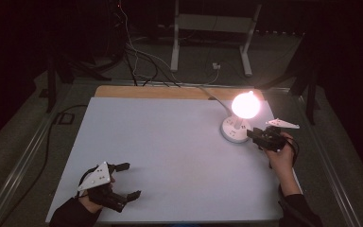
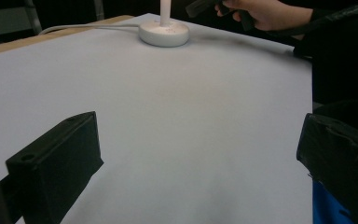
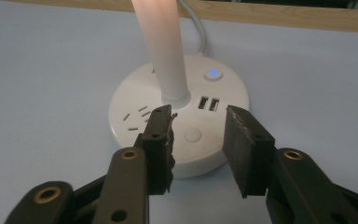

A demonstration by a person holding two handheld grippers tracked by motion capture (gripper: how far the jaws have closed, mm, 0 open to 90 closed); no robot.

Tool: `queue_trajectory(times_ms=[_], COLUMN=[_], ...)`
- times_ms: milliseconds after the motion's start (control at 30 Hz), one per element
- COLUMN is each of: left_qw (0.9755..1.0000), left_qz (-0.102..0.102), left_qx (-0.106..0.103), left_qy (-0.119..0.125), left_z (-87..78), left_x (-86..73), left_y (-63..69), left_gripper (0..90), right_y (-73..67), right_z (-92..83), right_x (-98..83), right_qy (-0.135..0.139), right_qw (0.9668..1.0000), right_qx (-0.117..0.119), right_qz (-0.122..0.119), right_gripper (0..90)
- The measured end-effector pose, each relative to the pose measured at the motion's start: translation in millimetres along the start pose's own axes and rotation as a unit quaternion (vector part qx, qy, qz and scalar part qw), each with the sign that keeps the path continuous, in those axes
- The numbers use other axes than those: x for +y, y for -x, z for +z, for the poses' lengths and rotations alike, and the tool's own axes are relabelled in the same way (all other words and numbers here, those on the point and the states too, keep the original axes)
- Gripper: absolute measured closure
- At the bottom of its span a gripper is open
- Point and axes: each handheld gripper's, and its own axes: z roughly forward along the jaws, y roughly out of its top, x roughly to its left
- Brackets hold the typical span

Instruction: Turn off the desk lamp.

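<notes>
Black jaws of the right gripper [image 3: 198, 133] rise close to the lens in its own view, parted a little and holding nothing, their tips over the near edge of the lamp base [image 3: 135, 100]. Between the tips sits a round white button [image 3: 192, 135]; beyond it are two USB ports [image 3: 208, 103] and a small button lit blue [image 3: 212, 73], with socket slots to the left of the stem [image 3: 163, 51]. From the high view the lamp [image 1: 238, 120] stands at the table's [image 1: 170, 142] far right, its head glowing too brightly to make out its shape, and a white cord [image 1: 215, 97] leads off the far edge. Down at the near left, the left gripper [image 1: 126, 182] rests low by the table, seemingly just touching it, jaws spread wide and empty.
</notes>
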Motion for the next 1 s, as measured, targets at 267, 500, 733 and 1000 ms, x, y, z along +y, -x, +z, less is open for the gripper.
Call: queue_trajectory(times_ms=[267,500,733,1000], left_qw=[1.0,1.0,1.0,1.0], left_qz=[-0.001,0.0,-0.001,0.001], left_qx=[0.0,0.0,0.001,0.001], left_qy=[-0.001,0.0,0.001,0.0], left_z=[0.3,0.1,0.0,-0.3], left_x=[-0.2,0.0,-0.1,-0.1], left_y=[0.2,0.0,-0.2,0.0], left_gripper=[0.4,0.4,0.4,0.4], right_y=[-0.2,-2.9,-7.2,-8.1], right_z=[8.6,17.1,20.9,25.5], right_x=[-1.3,-1.1,0.8,-1.1], right_qy=[-0.016,-0.02,-0.014,-0.015], right_qw=[0.9995,0.9993,0.9995,0.9993], right_qx=[-0.022,-0.027,-0.023,-0.029], right_qz=[-0.017,-0.018,-0.019,-0.02], right_gripper=[87.7,90.0,90.0,90.0])
